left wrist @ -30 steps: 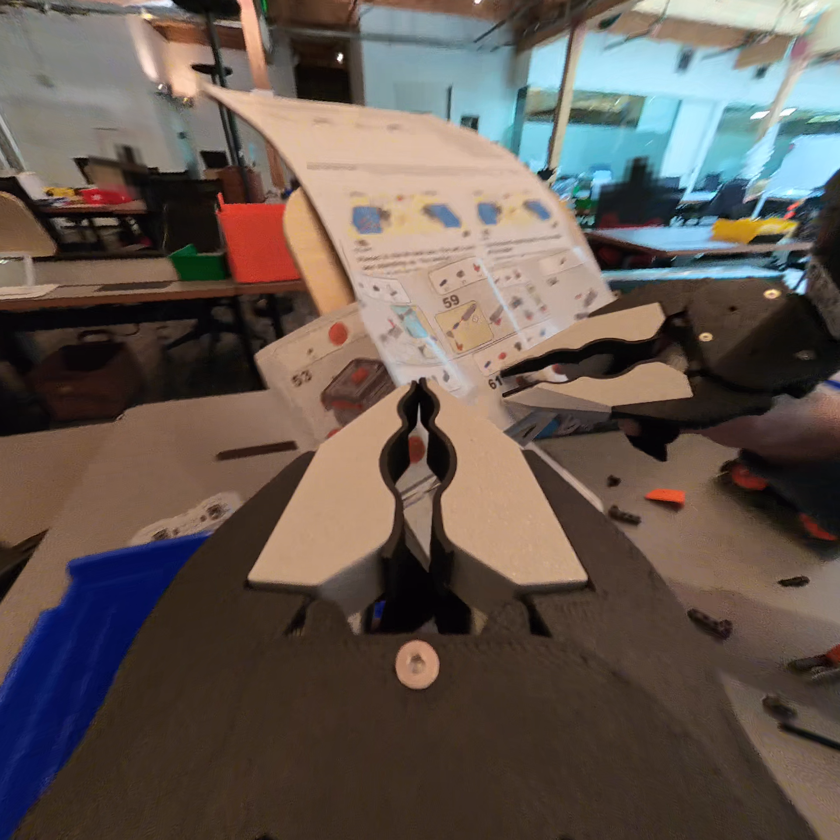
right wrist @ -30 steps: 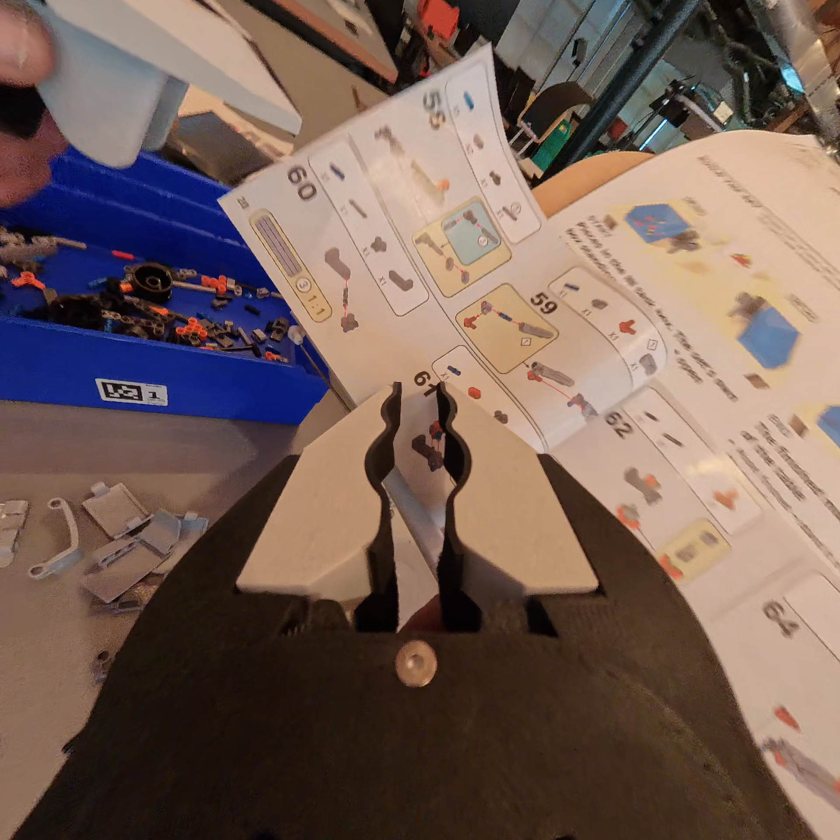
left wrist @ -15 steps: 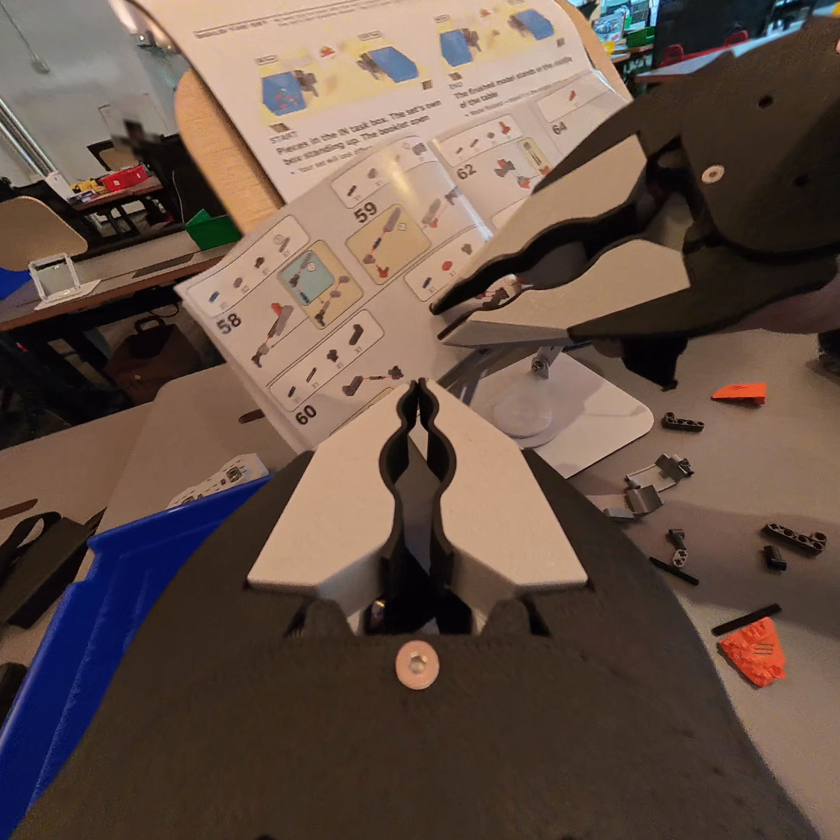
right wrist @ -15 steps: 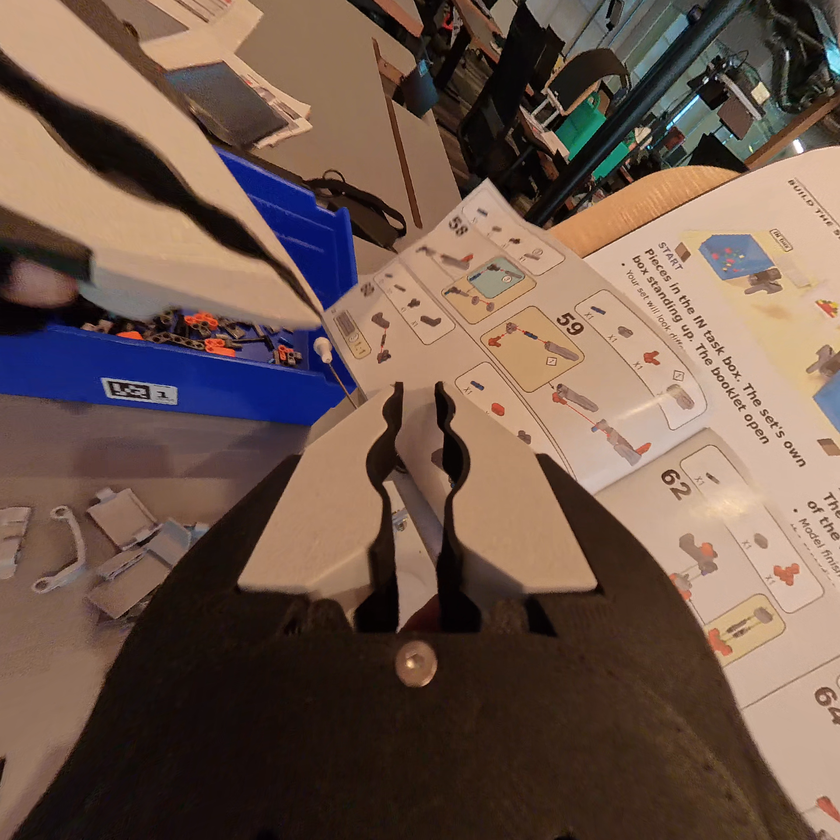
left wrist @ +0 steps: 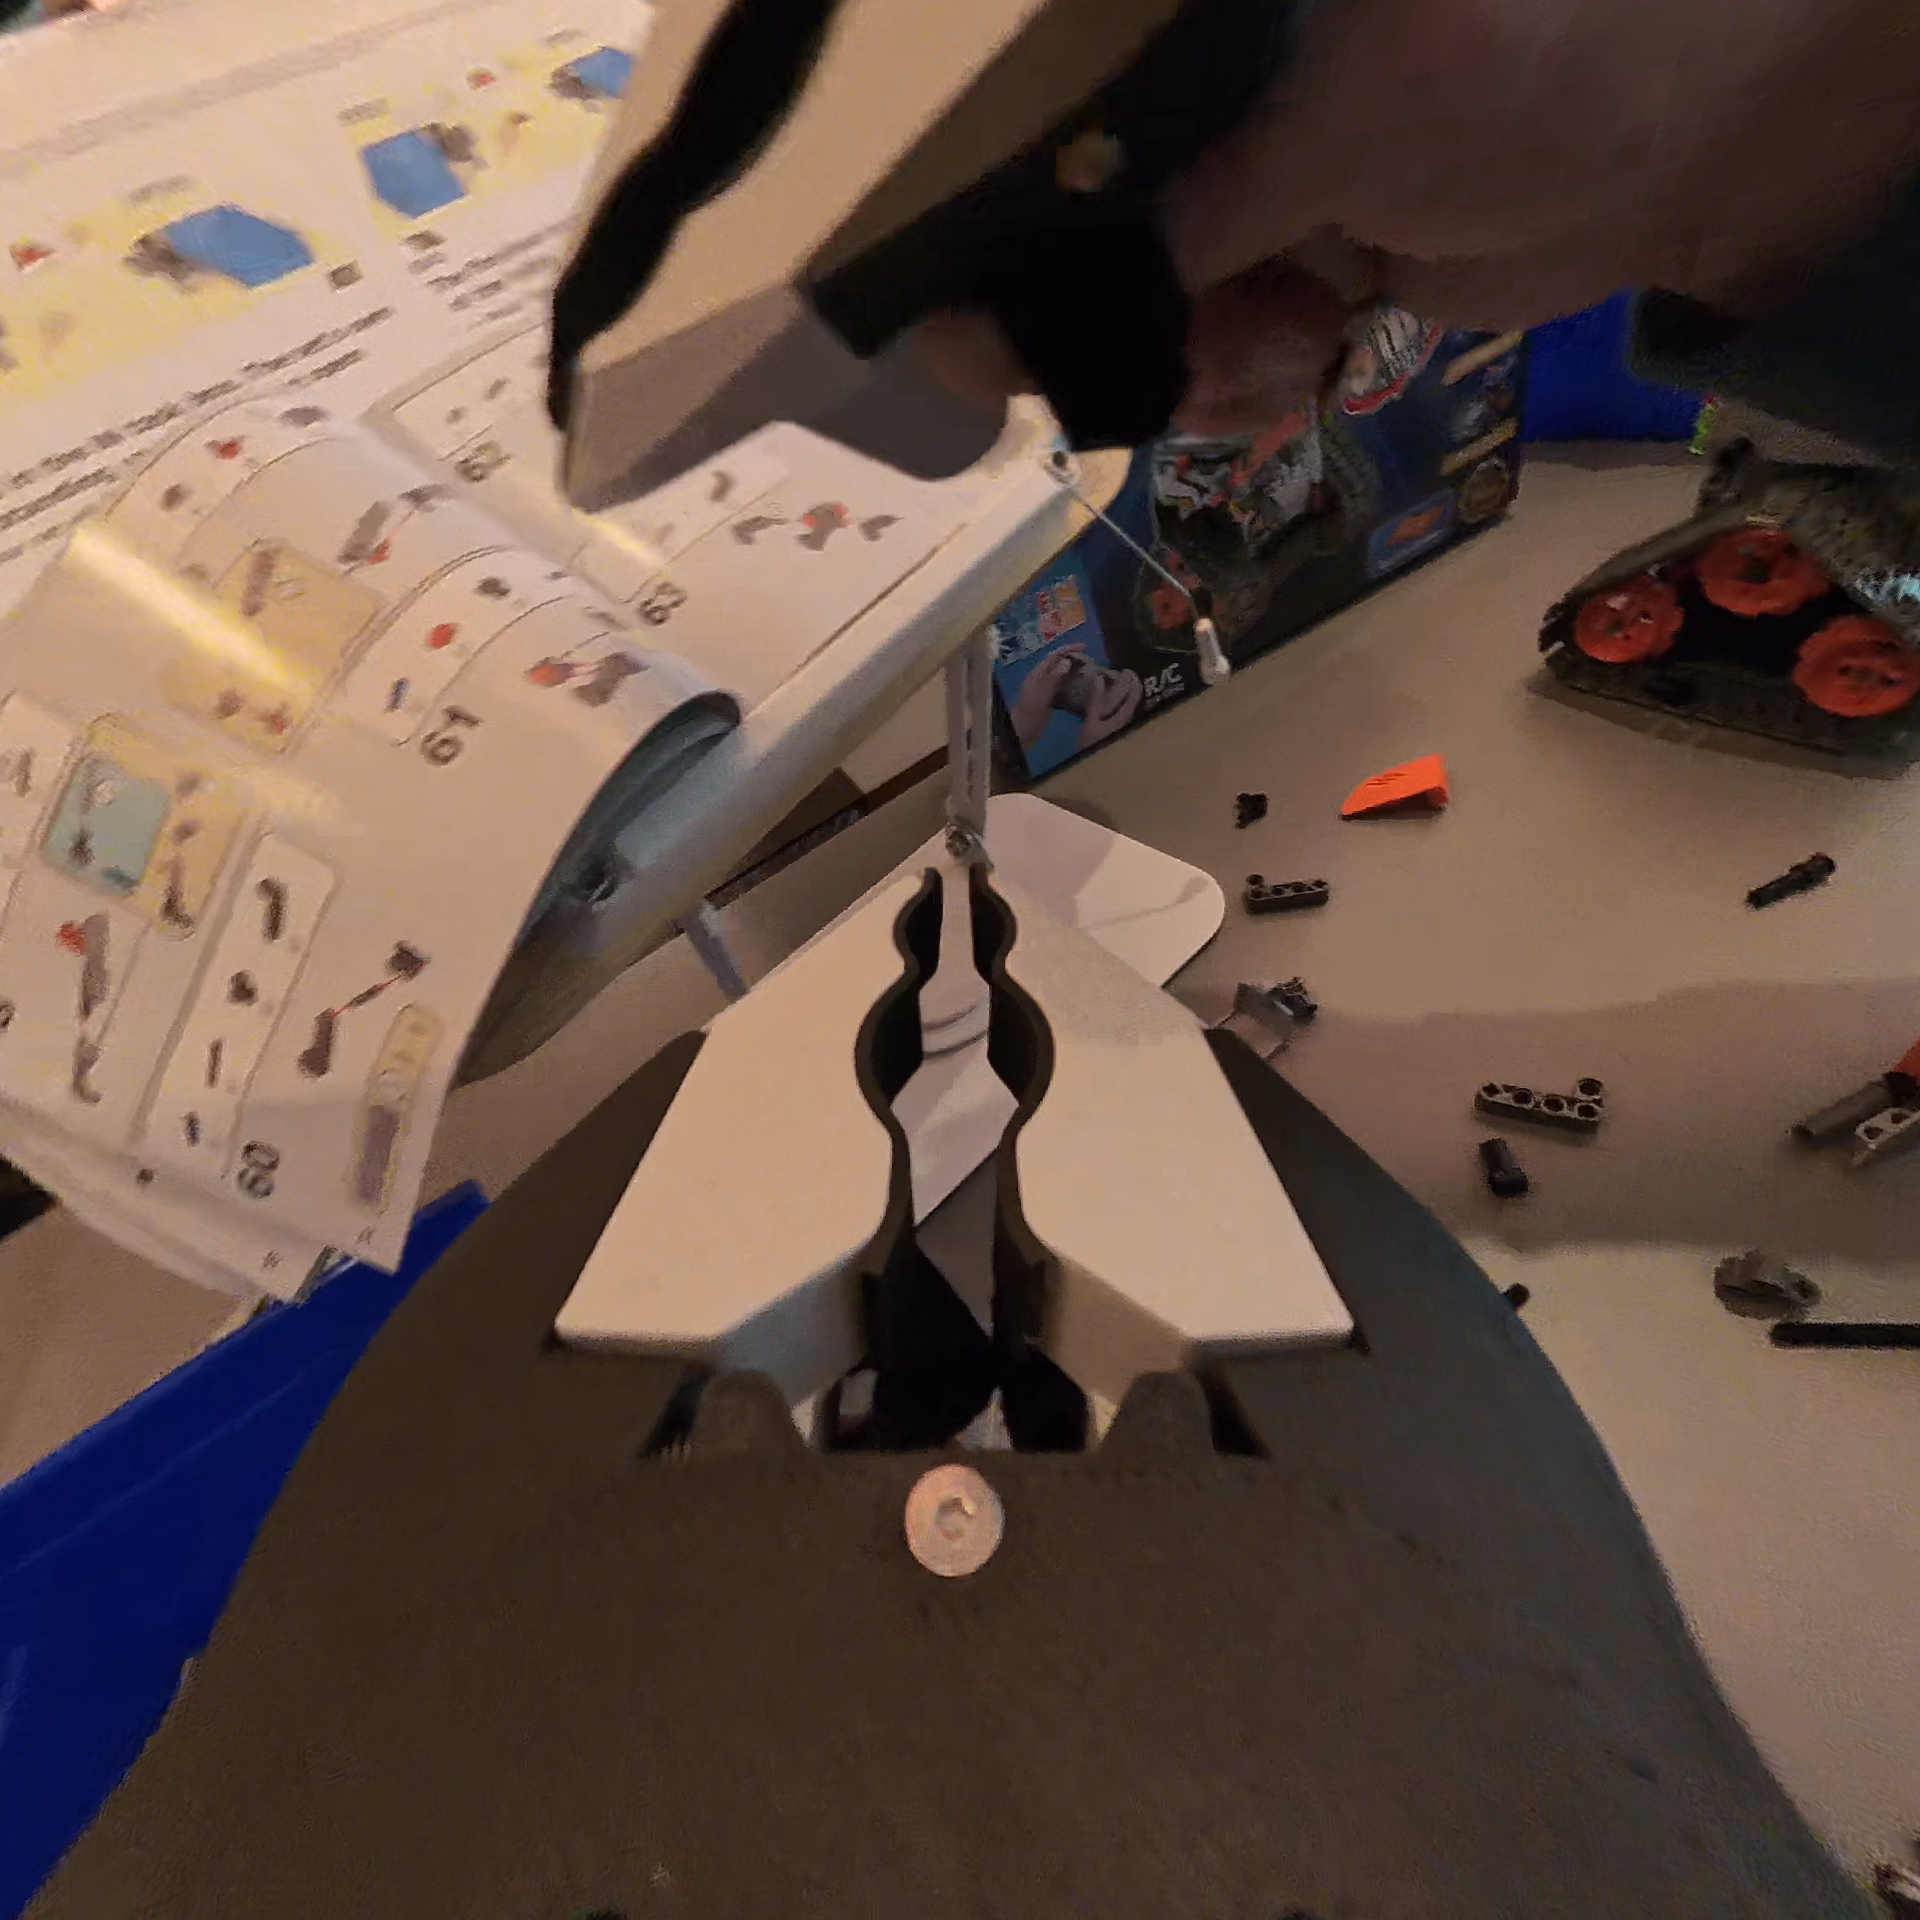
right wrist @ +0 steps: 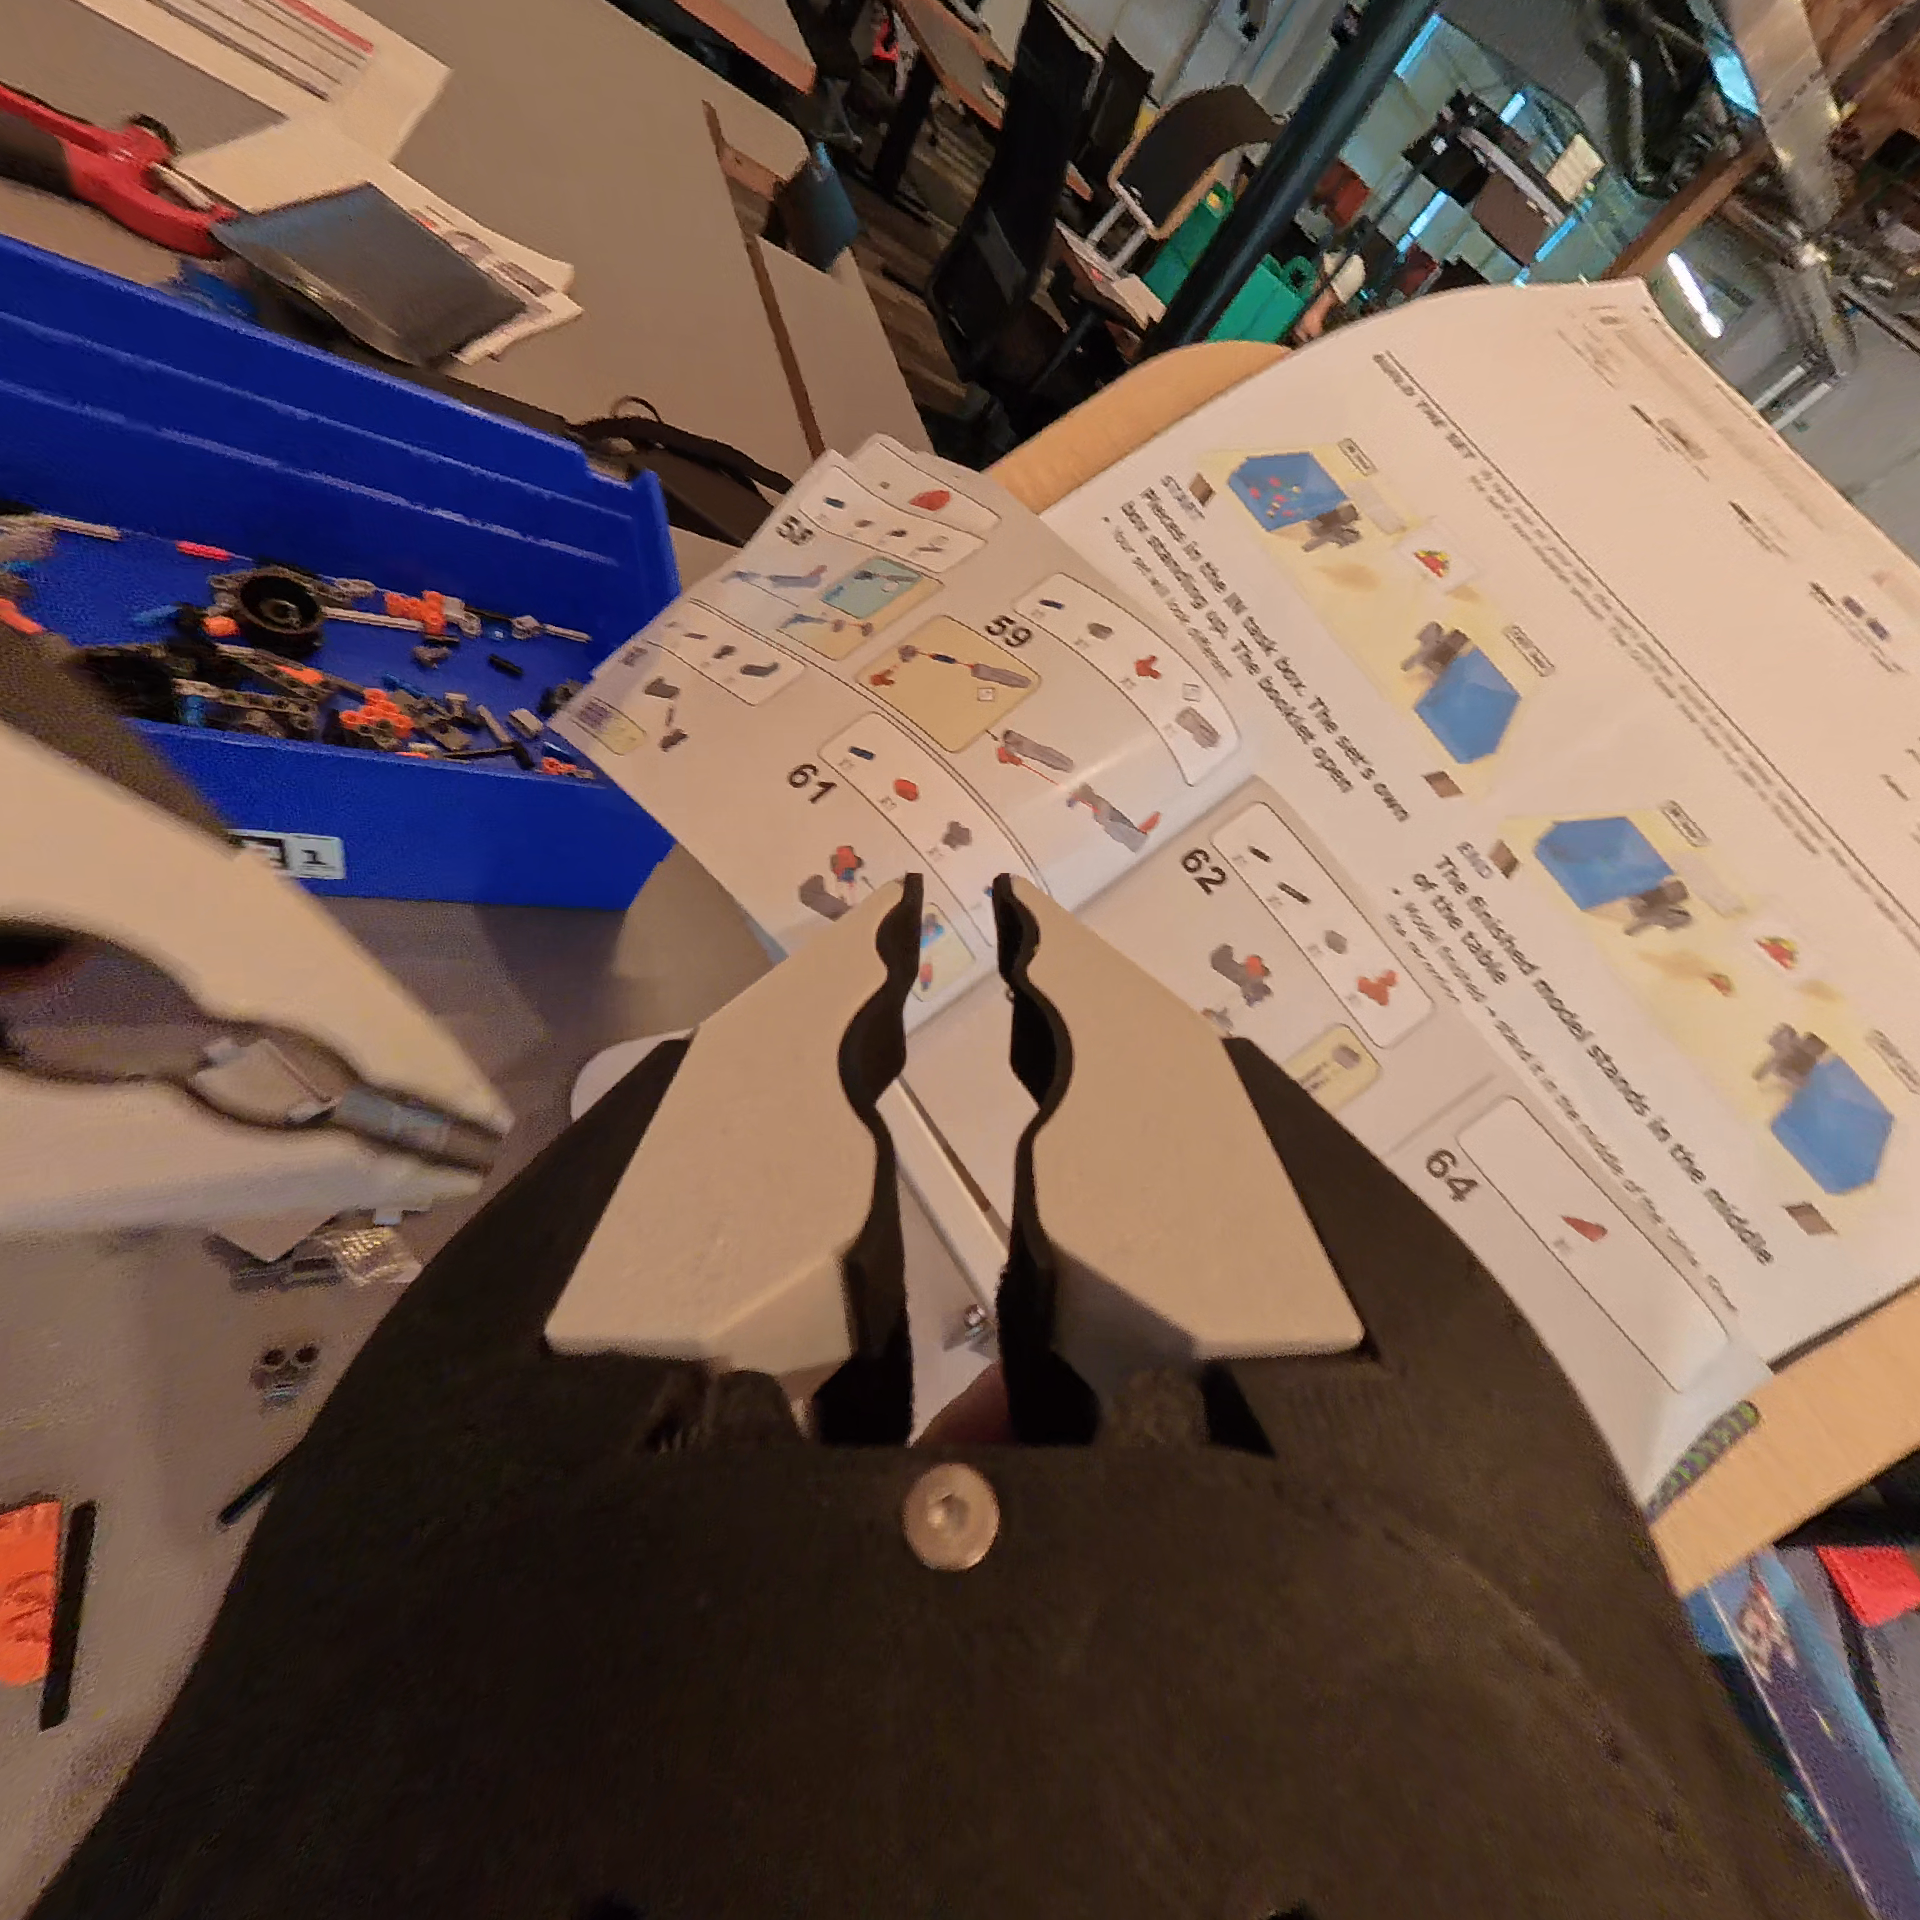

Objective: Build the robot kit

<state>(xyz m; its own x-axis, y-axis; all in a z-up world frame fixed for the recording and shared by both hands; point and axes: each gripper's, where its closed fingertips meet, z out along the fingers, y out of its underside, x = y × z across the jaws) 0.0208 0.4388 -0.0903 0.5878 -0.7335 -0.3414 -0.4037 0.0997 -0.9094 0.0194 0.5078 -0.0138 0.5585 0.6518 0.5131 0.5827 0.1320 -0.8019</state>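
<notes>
Just ahead of left gripper (left wrist: pixel 953 883), fingers almost together, empty: white stand base (left wrist: pixel 1122 894). Beyond right gripper (right wrist: pixel 954 883), slightly parted, empty: open instruction booklet (right wrist: pixel 1091 727); left of it, blue parts bin (right wrist: pixel 416 831).

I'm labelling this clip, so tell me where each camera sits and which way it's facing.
Left wrist view: on the left gripper, facing the white stand under the instruction booklet; a hand shows above.
Right wrist view: on the right gripper, facing the booklet's open pages and blue bin.
Shared: booklet, both grippers.
</notes>
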